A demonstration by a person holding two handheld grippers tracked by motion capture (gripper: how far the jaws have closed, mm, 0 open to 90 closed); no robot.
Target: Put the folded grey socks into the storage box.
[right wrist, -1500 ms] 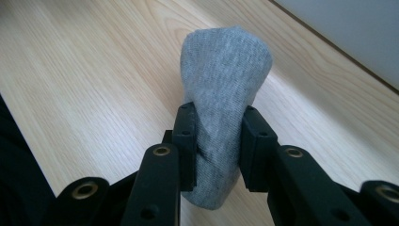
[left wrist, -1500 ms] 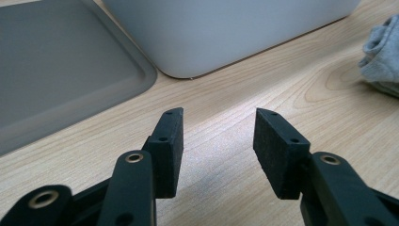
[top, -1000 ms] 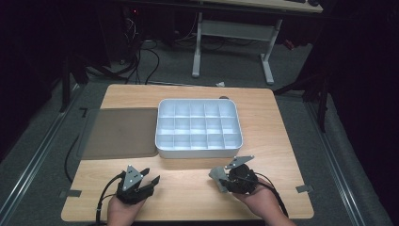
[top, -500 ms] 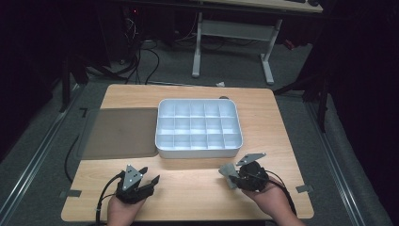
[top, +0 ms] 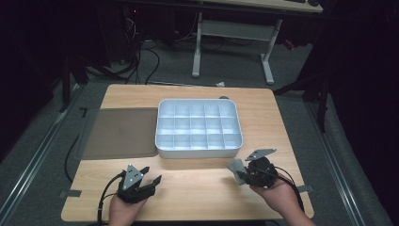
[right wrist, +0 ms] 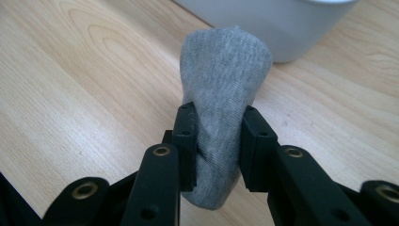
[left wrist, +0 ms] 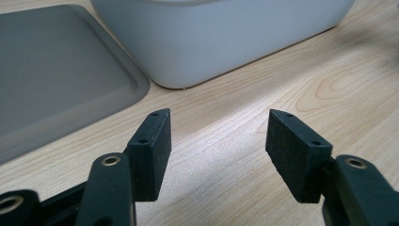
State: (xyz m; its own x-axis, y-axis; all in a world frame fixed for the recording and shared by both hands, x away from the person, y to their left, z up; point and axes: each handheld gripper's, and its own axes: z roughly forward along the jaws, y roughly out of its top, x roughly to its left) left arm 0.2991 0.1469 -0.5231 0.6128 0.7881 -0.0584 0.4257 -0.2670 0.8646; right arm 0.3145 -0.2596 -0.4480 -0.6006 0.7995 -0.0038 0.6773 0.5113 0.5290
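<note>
A white compartment tray (top: 199,149) sits at the middle of the wooden table, its cells bare. My right gripper (right wrist: 217,115) is shut on a rolled grey sock (right wrist: 221,89), held just above the table near the tray's front right corner (right wrist: 282,42). In the high view the right gripper (top: 240,172) carries that grey sock (top: 235,166) at its left side. My left gripper (top: 151,175) rests at the front left, open, its jaws (left wrist: 217,127) wide apart with bare wood between them and the tray wall (left wrist: 221,37) ahead.
A grey flat lid or mat (top: 120,133) lies left of the tray, and its edge (left wrist: 56,80) shows in the left gripper view. Bare wood runs along the table's front. Dark floor, cables and a desk frame (top: 230,42) lie beyond the far edge.
My right gripper has shifted right and slightly forward with the grey sock. The left gripper has stayed put.
</note>
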